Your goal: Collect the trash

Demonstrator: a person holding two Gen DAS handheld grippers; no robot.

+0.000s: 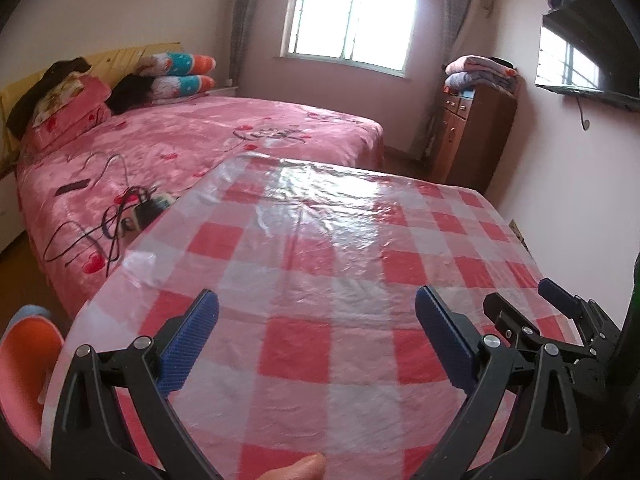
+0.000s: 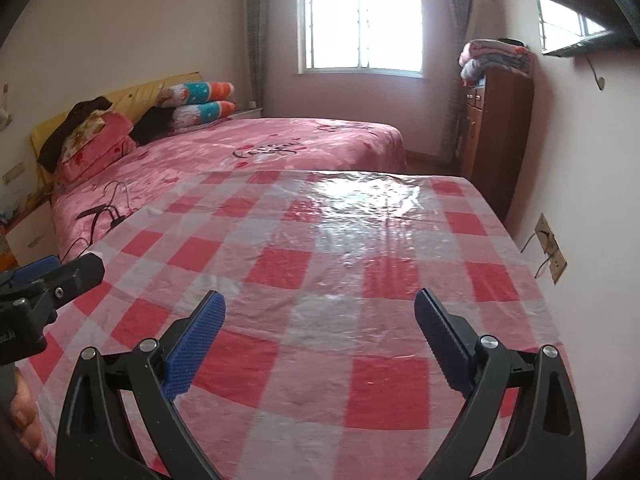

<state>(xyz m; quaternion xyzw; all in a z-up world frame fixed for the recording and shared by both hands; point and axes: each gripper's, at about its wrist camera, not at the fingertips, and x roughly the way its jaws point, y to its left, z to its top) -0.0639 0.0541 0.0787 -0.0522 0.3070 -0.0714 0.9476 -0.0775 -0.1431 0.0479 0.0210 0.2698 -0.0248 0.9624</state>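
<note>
The table point(image 1: 320, 240) wears a red-and-white checked cloth under clear plastic, and I see no trash on it in either view. My left gripper point(image 1: 316, 304) hovers open over the near part of the table, nothing between its blue pads point(image 1: 188, 344). To its right, my right gripper point(image 1: 520, 298) is also above the cloth. In the right wrist view the right gripper point(image 2: 320, 304) stands open and empty over the table point(image 2: 360, 240), with the left gripper point(image 2: 60, 268) at the left edge. A thumb point(image 1: 296, 468) shows at the bottom.
A bed point(image 1: 200, 136) with a pink cover lies left of the table, carrying pillows point(image 1: 180, 74), cables and a charger point(image 1: 144, 208). A wooden cabinet point(image 1: 472, 132) with folded blankets stands far right under a wall TV point(image 1: 588, 44). An orange seat point(image 1: 28, 360) sits lower left. A wall socket point(image 2: 552, 248) is beside the table.
</note>
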